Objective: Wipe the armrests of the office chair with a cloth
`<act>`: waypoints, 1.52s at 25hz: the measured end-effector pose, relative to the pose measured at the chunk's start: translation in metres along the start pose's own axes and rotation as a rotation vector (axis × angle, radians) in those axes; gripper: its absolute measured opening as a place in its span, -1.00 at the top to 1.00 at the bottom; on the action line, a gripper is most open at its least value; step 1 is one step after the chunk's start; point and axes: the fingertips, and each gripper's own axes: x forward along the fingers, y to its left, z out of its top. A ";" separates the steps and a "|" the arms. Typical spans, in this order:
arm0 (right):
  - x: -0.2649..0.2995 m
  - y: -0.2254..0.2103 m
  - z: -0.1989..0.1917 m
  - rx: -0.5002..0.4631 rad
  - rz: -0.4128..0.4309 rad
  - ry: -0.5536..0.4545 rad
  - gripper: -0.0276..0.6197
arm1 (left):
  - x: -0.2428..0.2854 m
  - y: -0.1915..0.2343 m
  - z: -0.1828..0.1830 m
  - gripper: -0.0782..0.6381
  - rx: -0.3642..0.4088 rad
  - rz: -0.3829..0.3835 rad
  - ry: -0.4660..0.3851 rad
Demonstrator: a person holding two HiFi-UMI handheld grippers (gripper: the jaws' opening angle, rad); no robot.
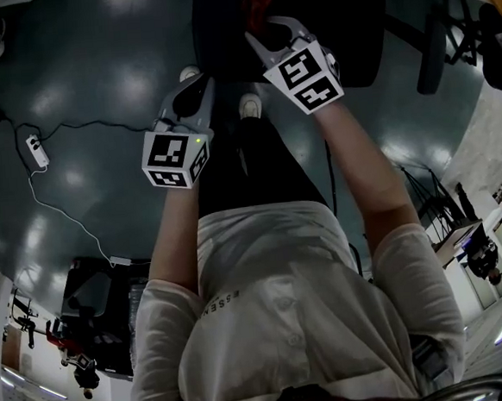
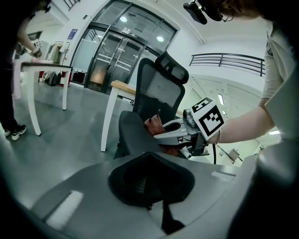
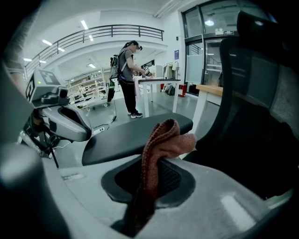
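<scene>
Currently, the right claw [image 3: 154, 175] is clamped on the cloth [image 3: 164, 140], a reddish knitted rag whose free end folds over above the jaws. The left claw [image 2: 149, 169] has its jaws together with nothing between them. It hangs near the end of the armrest [image 3: 126, 136], apart from it.

Handling: the cloth is likely light, soft and limp. It should drape and bunch rather than hold a shape, and its coarse knit should grip rather than slide. The best hold is low on the bundle, leaving the folded end free as the wiping face. The armrest pad looks smooth and firm. The chair [image 2: 161, 86] may swivel under sideways pressure, so the empty claw could steady it.

Views: the right gripper view shows the clamp itself and the cloth end just in front of the pad's near edge; contact cannot be told. The left gripper view shows the right claw from the side, alongside the pad, and also the headrest [image 2: 172, 67]. The head view adds only the layout: the right claw is ahead of the left, and the cloth is a small red patch against the dark chair.
</scene>
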 end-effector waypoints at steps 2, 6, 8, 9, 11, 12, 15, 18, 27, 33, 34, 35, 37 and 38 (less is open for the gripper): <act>-0.004 0.015 -0.008 -0.002 0.018 0.004 0.77 | -0.004 -0.005 -0.005 0.73 -0.006 0.012 -0.009; -0.013 0.045 -0.022 -0.003 0.052 0.014 0.77 | -0.014 -0.014 -0.012 0.73 -0.013 0.032 -0.035; -0.017 0.057 -0.030 -0.006 0.064 0.026 0.77 | -0.019 -0.018 -0.014 0.73 -0.017 0.045 -0.055; -0.019 0.063 -0.034 -0.007 0.067 0.035 0.76 | -0.022 -0.020 -0.015 0.73 -0.020 0.053 -0.066; -0.023 0.074 -0.041 -0.003 0.070 0.049 0.76 | -0.029 -0.023 -0.018 0.73 -0.027 0.067 -0.084; -0.024 0.079 -0.042 0.002 0.073 0.050 0.77 | -0.032 -0.024 -0.020 0.73 -0.031 0.074 -0.091; -0.026 0.094 -0.046 0.030 0.089 0.055 0.76 | -0.042 -0.026 -0.026 0.73 -0.045 0.100 -0.111; -0.025 0.111 -0.048 0.075 0.114 0.067 0.76 | -0.054 -0.025 -0.033 0.73 -0.065 0.125 -0.127; -0.004 0.141 -0.031 0.216 0.167 0.091 0.77 | -0.085 0.002 -0.037 0.73 -0.113 0.185 -0.165; 0.012 0.159 0.008 0.183 0.214 0.032 0.76 | -0.092 0.023 -0.029 0.73 -0.124 0.191 -0.167; 0.014 0.160 0.017 0.193 0.234 0.024 0.76 | -0.093 0.026 -0.026 0.73 -0.123 0.190 -0.166; 0.014 0.160 0.027 0.201 0.255 0.010 0.76 | -0.093 0.030 -0.023 0.73 -0.122 0.188 -0.164; 0.012 0.152 0.051 0.195 0.268 -0.028 0.76 | -0.092 0.037 -0.015 0.73 -0.116 0.180 -0.157; 0.011 0.142 0.062 0.188 0.257 -0.047 0.76 | -0.091 0.040 -0.010 0.73 -0.114 0.174 -0.154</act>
